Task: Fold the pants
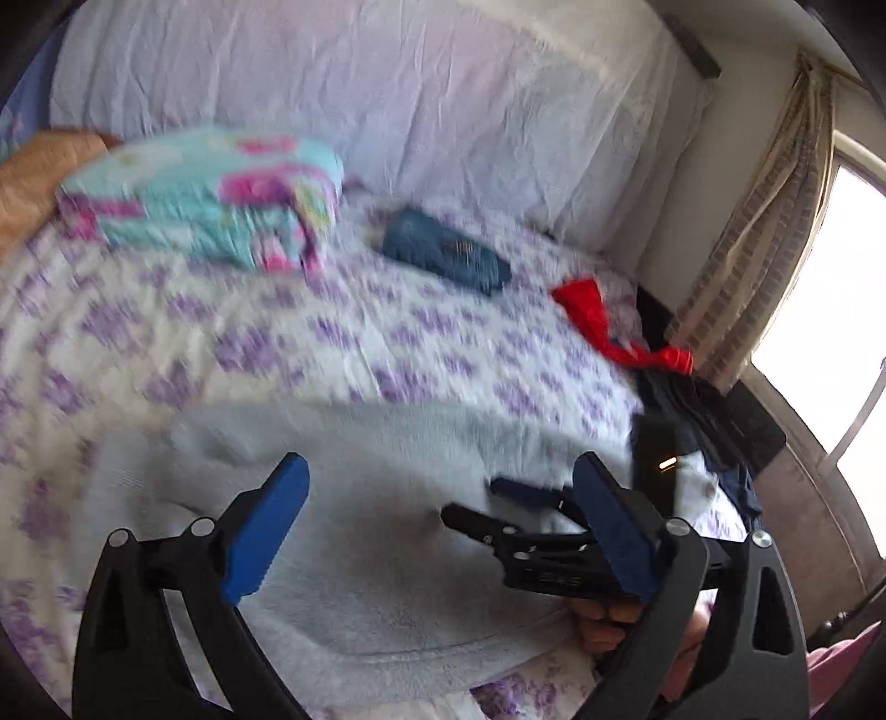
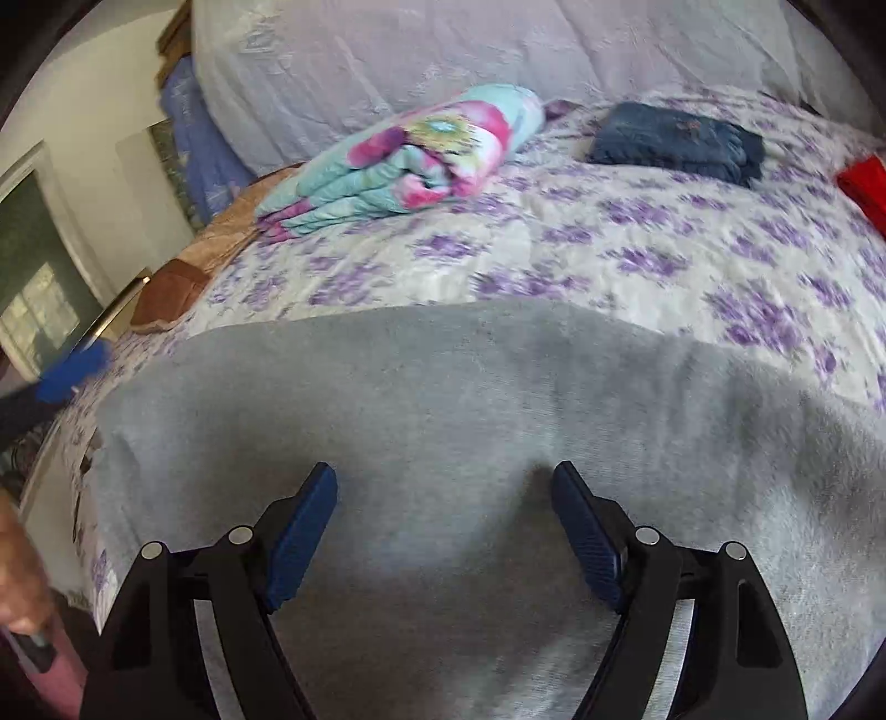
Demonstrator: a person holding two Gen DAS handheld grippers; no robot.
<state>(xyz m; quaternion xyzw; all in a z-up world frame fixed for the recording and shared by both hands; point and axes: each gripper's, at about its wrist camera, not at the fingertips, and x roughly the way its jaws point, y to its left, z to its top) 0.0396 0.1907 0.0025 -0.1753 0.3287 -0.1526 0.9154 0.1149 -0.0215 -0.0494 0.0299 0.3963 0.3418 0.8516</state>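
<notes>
Spread flat across the near part of the bed, the grey pants (image 2: 454,421) cover the purple-flowered quilt (image 2: 637,243) from the left edge almost to the right, their far edge a fairly straight line across the right wrist view. In the left wrist view the same pants (image 1: 354,554) look paler and blurred.

Over them, the right gripper (image 2: 446,487) has its blue fingers (image 2: 302,537) wide apart, with nothing between them but bare grey cloth. Whether the tips touch the fabric cannot be told. The left gripper (image 1: 440,476) is likewise spread wide, holding nothing, above the pants. Seen from the left wrist, the right gripper (image 1: 512,507) lies just beside the left one's right finger, a hand (image 1: 603,626) gripping it from below. From the right wrist, one blue finger (image 2: 75,368) of the left gripper shows at the far left edge, blurred.

Farther up the quilt lie a folded turquoise-and-pink blanket (image 2: 410,160), a folded dark blue garment (image 2: 675,141) to its right, and a red cloth (image 2: 866,185) at the right edge. Behind them runs a pale lilac pillow (image 2: 443,50). A tan cloth (image 2: 221,232) hangs at the bed's left side. In the left wrist view, a curtain (image 1: 758,232) and bright window (image 1: 830,288) stand to the right.
</notes>
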